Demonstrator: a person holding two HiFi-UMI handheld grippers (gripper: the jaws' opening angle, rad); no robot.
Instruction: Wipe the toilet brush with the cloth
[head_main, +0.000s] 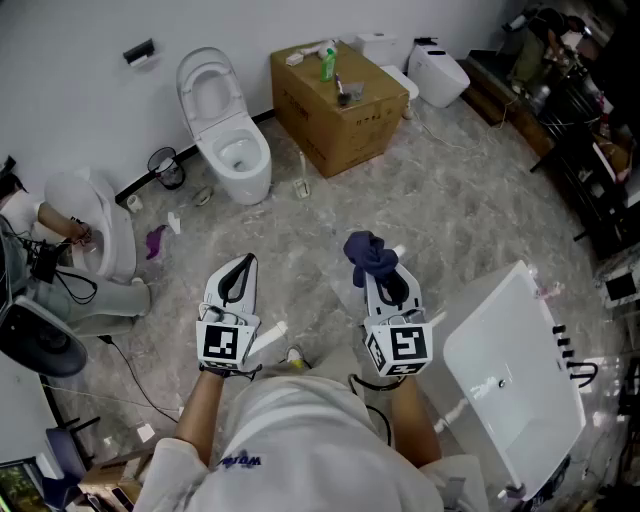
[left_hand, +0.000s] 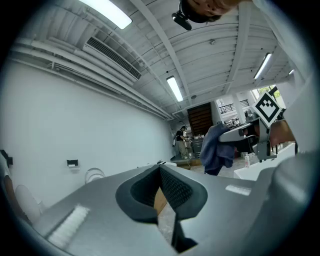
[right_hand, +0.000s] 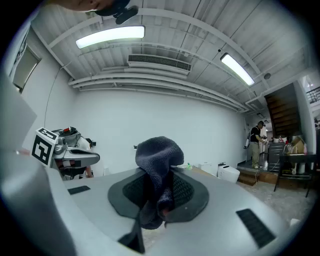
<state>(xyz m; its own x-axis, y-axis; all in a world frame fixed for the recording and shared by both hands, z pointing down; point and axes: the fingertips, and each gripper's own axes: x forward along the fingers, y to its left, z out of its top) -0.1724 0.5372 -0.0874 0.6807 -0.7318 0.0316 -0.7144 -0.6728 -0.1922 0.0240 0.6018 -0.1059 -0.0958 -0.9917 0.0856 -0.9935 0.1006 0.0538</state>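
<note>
My right gripper (head_main: 380, 276) is shut on a dark blue cloth (head_main: 369, 254), which bunches up above the jaw tips and hangs between the pads (right_hand: 157, 175). My left gripper (head_main: 242, 264) is held level with it to the left. Its jaws are shut with nothing between them (left_hand: 160, 170). From the left gripper view the cloth (left_hand: 216, 148) shows off to the right. A slim white upright stick on a small base (head_main: 302, 181), possibly the toilet brush, stands on the floor between the toilet and the cardboard box, well beyond both grippers.
A white toilet (head_main: 226, 128) stands against the back wall. Beside it is a cardboard box (head_main: 338, 100) with a green bottle (head_main: 328, 64) on top. Another toilet (head_main: 104, 228) sits at the left, with a person's hand on it. A white panel (head_main: 512, 372) lies at the right.
</note>
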